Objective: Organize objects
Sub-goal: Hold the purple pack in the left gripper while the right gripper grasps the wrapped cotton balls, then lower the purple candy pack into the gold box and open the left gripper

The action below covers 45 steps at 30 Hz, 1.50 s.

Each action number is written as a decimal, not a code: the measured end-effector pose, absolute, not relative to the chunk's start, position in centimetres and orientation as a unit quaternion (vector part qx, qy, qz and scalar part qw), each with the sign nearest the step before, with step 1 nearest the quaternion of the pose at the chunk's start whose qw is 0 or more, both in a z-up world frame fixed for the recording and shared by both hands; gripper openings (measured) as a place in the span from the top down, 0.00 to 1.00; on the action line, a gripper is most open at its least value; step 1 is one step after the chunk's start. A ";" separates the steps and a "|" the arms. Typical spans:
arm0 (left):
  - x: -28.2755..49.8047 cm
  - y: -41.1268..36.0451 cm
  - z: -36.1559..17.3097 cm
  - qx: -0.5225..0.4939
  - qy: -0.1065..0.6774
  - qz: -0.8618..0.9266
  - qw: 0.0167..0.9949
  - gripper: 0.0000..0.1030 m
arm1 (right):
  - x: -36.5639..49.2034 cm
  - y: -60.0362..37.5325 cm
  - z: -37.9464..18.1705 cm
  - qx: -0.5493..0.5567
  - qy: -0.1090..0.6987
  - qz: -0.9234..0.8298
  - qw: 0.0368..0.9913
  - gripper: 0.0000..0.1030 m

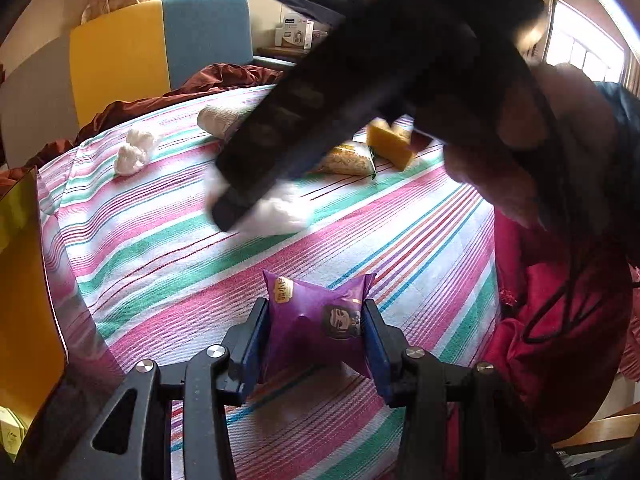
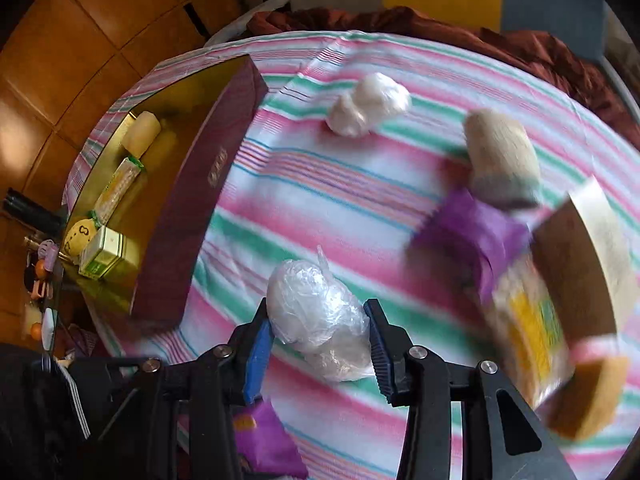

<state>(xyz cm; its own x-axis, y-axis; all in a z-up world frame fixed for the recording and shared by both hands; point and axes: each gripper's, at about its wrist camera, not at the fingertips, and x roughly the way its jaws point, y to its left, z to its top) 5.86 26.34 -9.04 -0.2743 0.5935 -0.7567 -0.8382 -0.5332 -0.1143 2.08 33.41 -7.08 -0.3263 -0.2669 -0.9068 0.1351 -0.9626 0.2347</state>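
Observation:
My left gripper (image 1: 315, 307) is shut on a purple snack packet (image 1: 308, 332), held just above the striped bedsheet (image 1: 168, 248). My right gripper (image 2: 318, 307) points steeply down with its pads pressing both sides of a crumpled clear plastic bundle (image 2: 320, 328) lying on the sheet. In the left wrist view the right gripper (image 1: 226, 204) appears as a blurred black bar with its tip at that white bundle (image 1: 280, 212). A person's hand (image 1: 540, 140) grasps its handle.
A maroon box with a gold inside (image 2: 200, 184) at the left holds several items. On the sheet lie a second white bundle (image 2: 368, 104), a beige roll (image 2: 500, 152), another purple packet (image 2: 468, 236), a yellow noodle packet (image 2: 532, 320), a sponge (image 2: 588, 396) and a brown box (image 2: 572, 264).

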 end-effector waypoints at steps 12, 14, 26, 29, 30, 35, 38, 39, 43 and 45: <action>6.5 26.9 -8.8 -0.394 0.162 0.787 0.447 0.55 | 1.7 35.4 -8.3 0.549 -0.100 -0.826 0.077 0.56; 6.7 26.8 -8.8 -0.395 0.161 0.786 0.448 0.55 | 1.7 35.8 -8.5 0.550 -0.110 -0.824 0.077 0.55; 6.4 25.4 -9.2 -0.399 0.151 0.785 0.449 0.55 | 1.3 35.9 -9.1 0.547 -0.118 -0.825 0.080 0.51; 6.4 25.4 -9.2 -0.399 0.152 0.786 0.448 0.55 | 1.5 35.3 -9.0 0.546 -0.088 -0.829 0.080 0.51; 6.4 25.4 -9.2 -0.399 0.152 0.786 0.448 0.55 | 1.5 34.9 -9.0 0.547 -0.076 -0.830 0.077 0.52; 6.4 25.3 -9.3 -0.398 0.155 0.787 0.446 0.55 | 1.7 34.6 -8.9 0.547 -0.036 -0.834 0.063 0.63; 6.4 25.1 -9.1 -0.400 0.155 0.787 0.444 0.55 | 1.8 34.1 -9.0 0.544 -0.011 -0.837 0.063 0.63; 6.4 25.0 -9.0 -0.402 0.154 0.786 0.444 0.56 | 1.8 34.2 -9.0 0.544 -0.011 -0.837 0.063 0.63; 6.4 24.8 -8.6 -0.403 0.149 0.783 0.450 0.56 | 2.0 34.2 -8.9 0.540 -0.002 -0.839 0.064 0.63; 6.7 24.7 -7.9 -0.395 0.145 0.784 0.456 0.56 | 2.0 34.0 -8.9 0.538 0.004 -0.841 0.062 0.63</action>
